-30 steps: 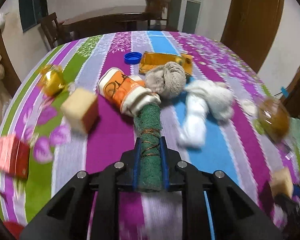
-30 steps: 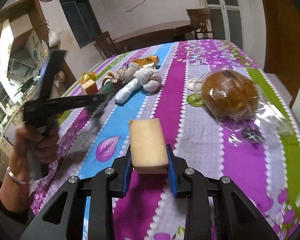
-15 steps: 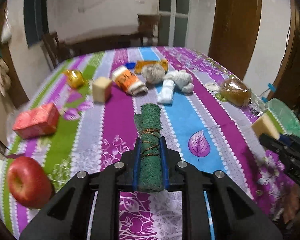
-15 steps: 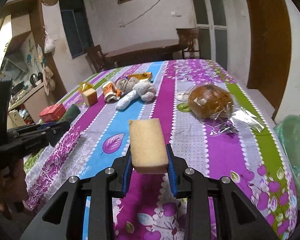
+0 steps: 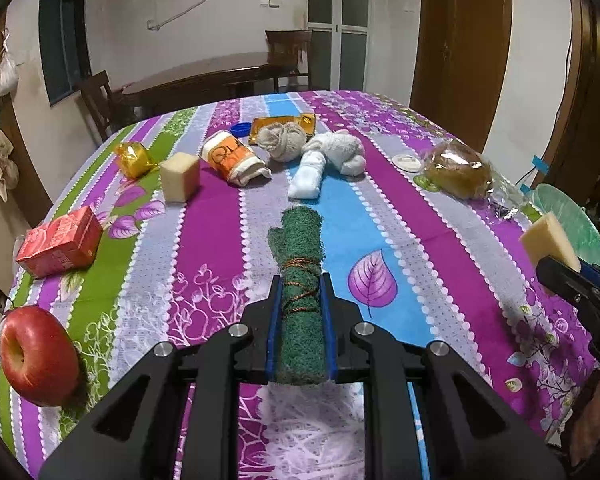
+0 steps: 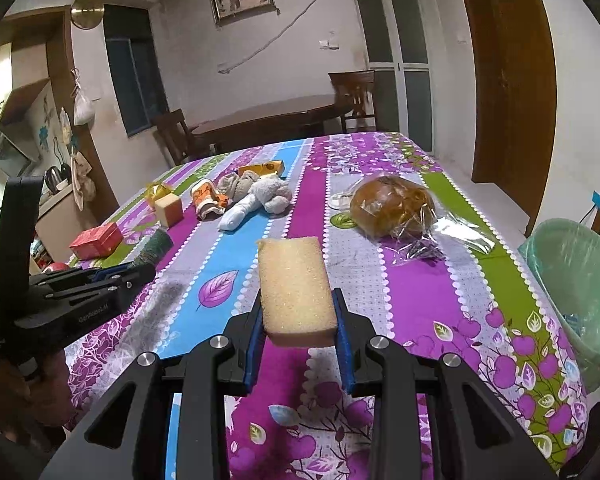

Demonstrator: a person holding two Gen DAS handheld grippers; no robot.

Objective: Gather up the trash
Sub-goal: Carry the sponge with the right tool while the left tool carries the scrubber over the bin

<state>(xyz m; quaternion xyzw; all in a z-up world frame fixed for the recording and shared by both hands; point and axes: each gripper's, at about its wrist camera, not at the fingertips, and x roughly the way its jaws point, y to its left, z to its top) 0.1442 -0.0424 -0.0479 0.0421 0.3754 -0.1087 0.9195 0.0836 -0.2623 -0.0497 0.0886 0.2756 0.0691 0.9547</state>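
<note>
My left gripper [image 5: 300,284] is shut on a rolled green scouring pad [image 5: 301,276] bound with thin wire, held above the striped tablecloth [image 5: 220,248]. The right gripper [image 6: 298,300] is shut on a yellow sponge [image 6: 294,284] that sticks up between its blue pads. In the left wrist view that sponge [image 5: 548,240] and the right gripper [image 5: 568,276] show at the right edge. The right wrist view has the left gripper [image 6: 140,266] with the green pad [image 6: 156,244] at its left side. A bin lined with a green bag [image 6: 576,280] stands off the table's right edge.
Across the table lie a crushed orange cup [image 5: 230,158], rolled socks [image 5: 320,160], another sponge block [image 5: 179,176], gold wrappers [image 5: 134,158], a blue cap [image 5: 240,129], a red carton [image 5: 60,242], a red apple [image 5: 38,356] and bagged bread [image 5: 458,168]. A dark table and chairs stand behind.
Both grippers have pulled back from the far clutter toward the near side of the table, each still holding its item. The apple, carton and green bin came into view.
</note>
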